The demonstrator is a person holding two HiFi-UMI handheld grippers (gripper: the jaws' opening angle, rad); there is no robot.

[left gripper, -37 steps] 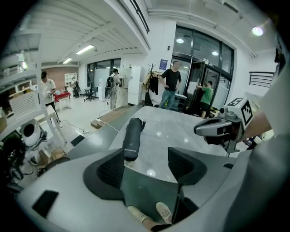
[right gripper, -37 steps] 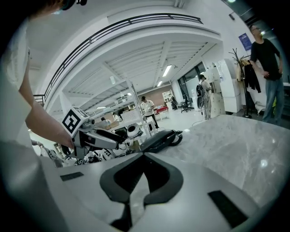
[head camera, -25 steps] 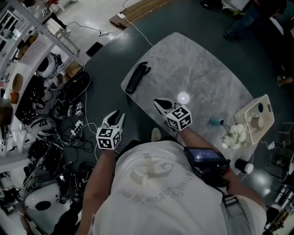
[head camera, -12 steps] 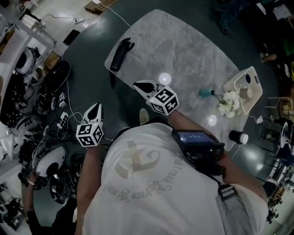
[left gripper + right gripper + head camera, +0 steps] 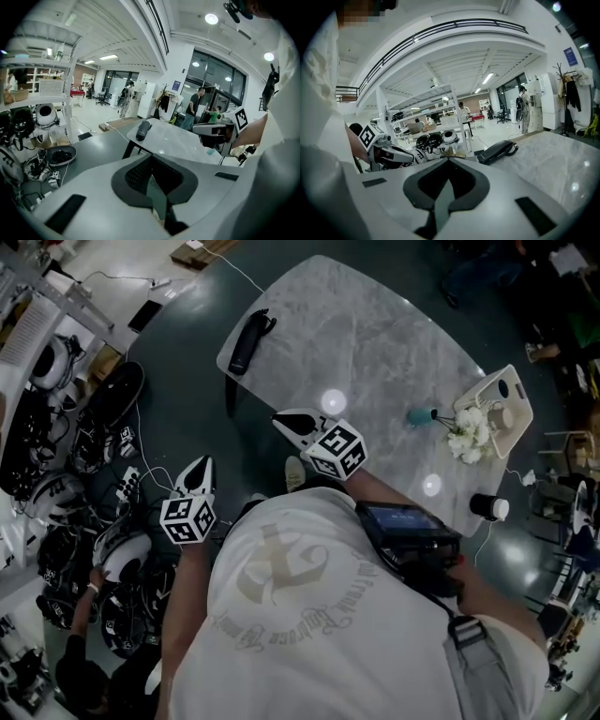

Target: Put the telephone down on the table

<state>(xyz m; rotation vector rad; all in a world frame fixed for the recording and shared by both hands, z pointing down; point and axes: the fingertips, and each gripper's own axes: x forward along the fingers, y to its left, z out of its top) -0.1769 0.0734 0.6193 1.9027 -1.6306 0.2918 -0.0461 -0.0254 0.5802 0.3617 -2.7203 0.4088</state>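
"Black telephone (image 5: pixel 246 341) is laid at the table's (image 5: pixel 375 343) far corner, close to the edge. What could be upset?"

"It could be knocked off by a careless sweep, or dragged by its cord. The 2 tools are fully closed with nothing held: left gripper (image 5: pixel 202 463) off the table, right gripper (image 5: pixel 281 419) at its near edge."

The left gripper (image 5: pixel 154 183) has its jaws pressed together with nothing between them. Beyond it, a black telephone (image 5: pixel 143 130) lies on the near left corner of a pale marble table (image 5: pixel 180 143). The right gripper (image 5: pixel 200 131) shows at the table's right side, and shelving (image 5: pixel 44 89) stands far left
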